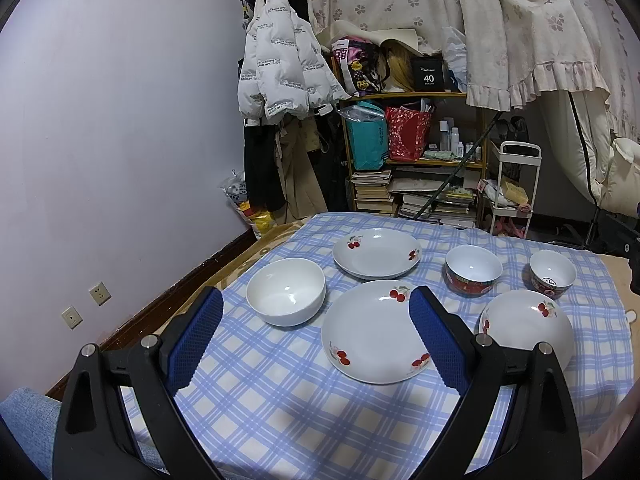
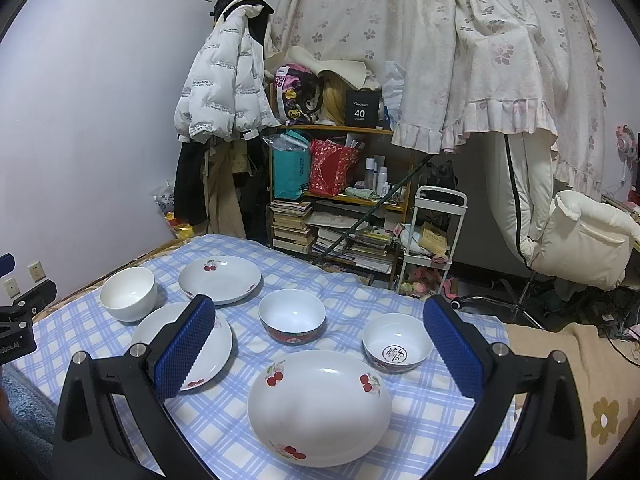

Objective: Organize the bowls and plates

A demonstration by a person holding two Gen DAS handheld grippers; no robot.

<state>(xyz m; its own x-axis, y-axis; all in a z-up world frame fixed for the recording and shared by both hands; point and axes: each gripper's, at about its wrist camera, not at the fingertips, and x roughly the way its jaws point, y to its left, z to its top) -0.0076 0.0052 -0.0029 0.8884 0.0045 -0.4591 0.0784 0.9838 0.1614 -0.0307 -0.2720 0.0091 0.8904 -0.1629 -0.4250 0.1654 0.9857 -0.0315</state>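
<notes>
On the blue checked cloth [image 1: 280, 408] lie three white cherry-print plates: a far plate [image 1: 377, 253] [image 2: 219, 279], a middle plate [image 1: 374, 330] [image 2: 218, 344] and a near-right plate [image 1: 526, 326] [image 2: 319, 406]. A plain white bowl [image 1: 286, 291] [image 2: 128, 294] stands at the left. A red-sided bowl [image 1: 473, 270] [image 2: 292, 317] and a smaller patterned bowl [image 1: 553, 272] [image 2: 397, 347] stand at the right. My left gripper [image 1: 316, 308] hangs open above the middle plate and the white bowl. My right gripper [image 2: 320, 320] hangs open over the near-right plate, holding nothing.
Beyond the table's far edge stand a cluttered shelf [image 1: 416, 156] with books and bags, a small white cart [image 1: 514, 184] and hanging coats [image 1: 280, 72]. A beige blanket [image 2: 560, 360] shows to the cloth's right. The left gripper's body [image 2: 16, 320] shows at the right wrist view's left edge.
</notes>
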